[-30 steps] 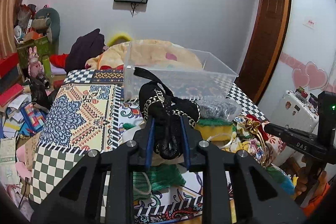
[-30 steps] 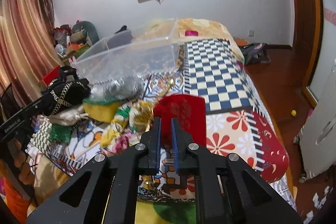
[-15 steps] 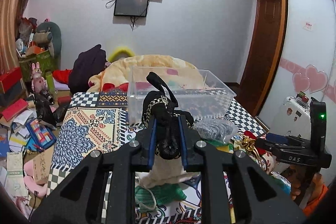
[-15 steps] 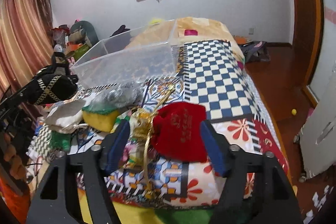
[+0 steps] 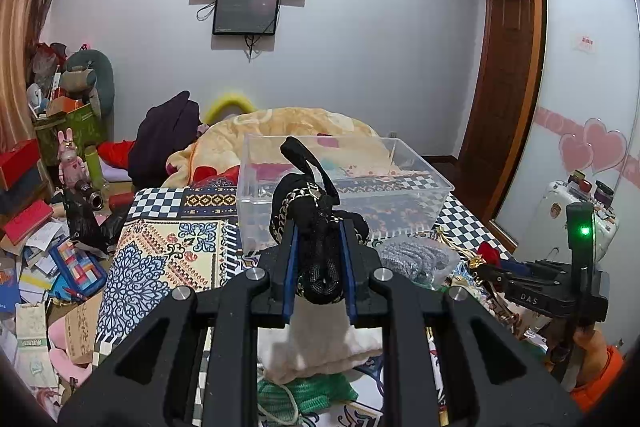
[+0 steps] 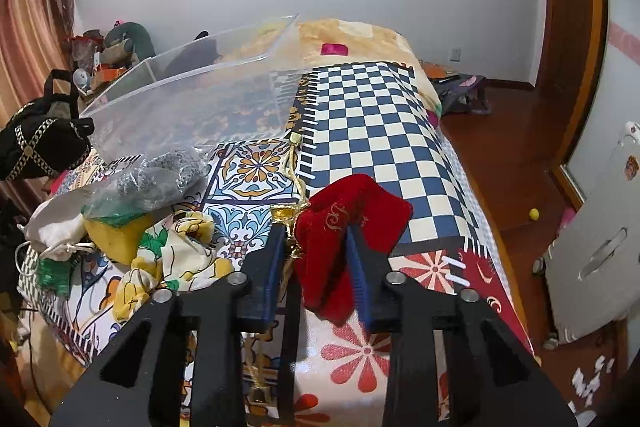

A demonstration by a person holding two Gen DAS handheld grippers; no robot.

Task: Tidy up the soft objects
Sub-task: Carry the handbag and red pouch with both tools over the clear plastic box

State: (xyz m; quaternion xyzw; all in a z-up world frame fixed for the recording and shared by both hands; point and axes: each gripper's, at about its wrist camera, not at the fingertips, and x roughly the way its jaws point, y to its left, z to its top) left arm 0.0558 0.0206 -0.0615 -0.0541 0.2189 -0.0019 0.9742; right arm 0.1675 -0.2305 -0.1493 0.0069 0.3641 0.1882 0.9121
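Left tongs (image 5: 318,263) clenched on a black gold-chained pouch (image 5: 316,227) held above the bed, its lower part hidden between the pads, right tongs (image 6: 316,259) closing around a red velvet pouch (image 6: 344,227) on the bedspread (image 6: 380,131), clear plastic bin (image 5: 340,187) beyond, contents hard to make out.

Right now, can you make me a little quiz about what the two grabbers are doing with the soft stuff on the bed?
1. True or false: the left gripper holds a black pouch.
2. What colour is the pouch between the right gripper's closing jaws? A green, B red, C white.
3. Does anything lie inside the clear box?

Key: 1 true. 2 B. 3 No, only the patterned cover shows through it.
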